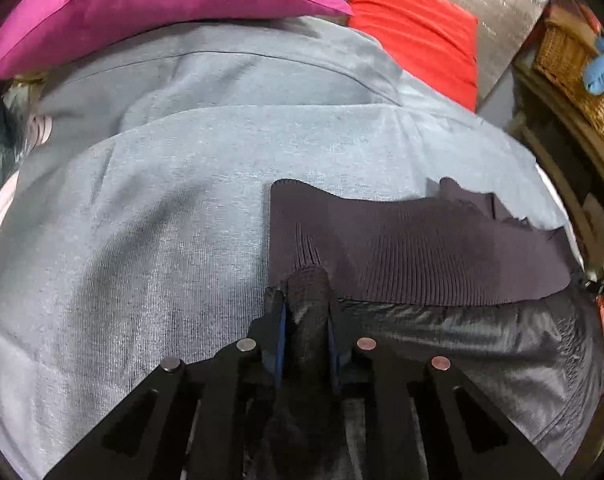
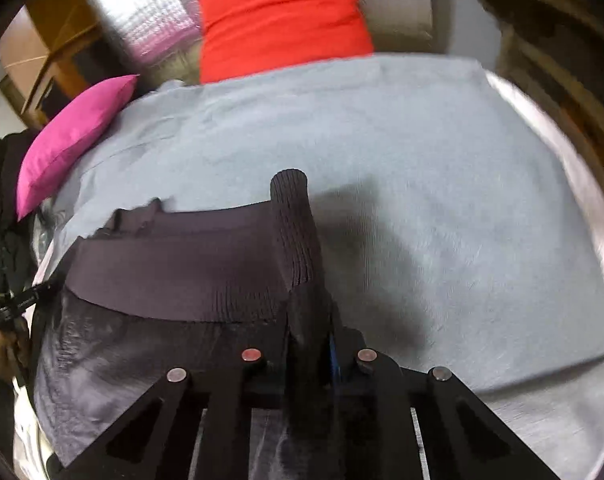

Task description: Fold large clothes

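A dark jacket with a ribbed knit hem (image 1: pixel 402 248) and a shiny body (image 1: pixel 482 344) lies over the grey-blue blanket (image 1: pixel 141 220). My left gripper (image 1: pixel 306 300) is shut on the left end of the ribbed hem, a fold of it bunched between the pads. In the right wrist view the same ribbed hem (image 2: pixel 181 264) stretches to the left, and my right gripper (image 2: pixel 310 312) is shut on its right end. A tube of rib (image 2: pixel 291 216) sticks up past those fingers. The shiny body (image 2: pixel 141 360) hangs below the hem.
A magenta cushion (image 1: pixel 141 12) and a red cushion (image 1: pixel 418 36) lie at the far side of the blanket (image 2: pixel 442 200). A wicker basket (image 1: pixel 578 72) stands on shelves to the right. A white waffle blanket (image 2: pixel 141 12) sits behind the red cushion (image 2: pixel 281 16).
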`<state>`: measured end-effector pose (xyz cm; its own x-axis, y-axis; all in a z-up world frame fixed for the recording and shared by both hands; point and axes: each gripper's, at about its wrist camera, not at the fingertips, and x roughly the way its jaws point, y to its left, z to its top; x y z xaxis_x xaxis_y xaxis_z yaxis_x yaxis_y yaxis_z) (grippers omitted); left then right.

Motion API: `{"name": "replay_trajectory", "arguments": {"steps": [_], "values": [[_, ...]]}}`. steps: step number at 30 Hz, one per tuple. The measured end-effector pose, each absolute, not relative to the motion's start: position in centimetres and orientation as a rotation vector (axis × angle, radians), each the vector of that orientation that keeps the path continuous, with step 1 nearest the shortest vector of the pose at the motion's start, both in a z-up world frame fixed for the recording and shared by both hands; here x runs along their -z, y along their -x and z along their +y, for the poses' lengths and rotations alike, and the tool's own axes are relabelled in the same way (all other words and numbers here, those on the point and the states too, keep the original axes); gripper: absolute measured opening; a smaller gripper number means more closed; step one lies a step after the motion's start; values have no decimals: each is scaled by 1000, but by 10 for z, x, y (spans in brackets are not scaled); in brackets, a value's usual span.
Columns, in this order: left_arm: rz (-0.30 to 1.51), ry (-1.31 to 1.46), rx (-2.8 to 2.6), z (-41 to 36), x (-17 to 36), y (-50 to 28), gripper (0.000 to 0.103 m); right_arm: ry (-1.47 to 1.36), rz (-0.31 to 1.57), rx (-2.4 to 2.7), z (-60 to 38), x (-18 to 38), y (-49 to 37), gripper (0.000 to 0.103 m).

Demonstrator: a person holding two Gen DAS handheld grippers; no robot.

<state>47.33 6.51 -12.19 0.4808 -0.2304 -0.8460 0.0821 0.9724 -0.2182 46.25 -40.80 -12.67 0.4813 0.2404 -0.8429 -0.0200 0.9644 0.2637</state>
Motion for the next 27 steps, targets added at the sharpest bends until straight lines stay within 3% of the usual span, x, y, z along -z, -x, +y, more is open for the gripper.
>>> {"name": "replay_trajectory", "arguments": {"steps": [5,7,8,9,10,11,20,22,23,24,27], "values": [[1053,112,171,60,120,-472,22,-369,1042,-132,-425,138,-457,16],[1046,132,148,63,119,-472,31,-378,1042,-117,-424,138,-456,18],[1040,122,122,65,115,-470,46,-400,1037,-102,-427,136,-454,22],[1030,106,100,66,110,-468,58,-410,1034,-96,-430,135,-456,38],[1015,96,97,67,104,-464,63,-416,1033,-94,-431,131,-453,62],[994,80,105,70,96,-457,67,-408,1030,-76,-427,126,-453,72],[979,44,192,89,89,-402,68,-299,992,-152,-425,86,-388,75],[990,61,199,87,95,-400,66,-271,1014,-150,-419,95,-384,67],[989,61,201,85,97,-398,49,-275,1023,-150,-419,100,-383,58],[1003,60,201,84,101,-399,34,-276,1036,-151,-415,106,-385,28],[1013,82,191,84,104,-401,20,-237,1046,-133,-410,112,-383,14]]}}
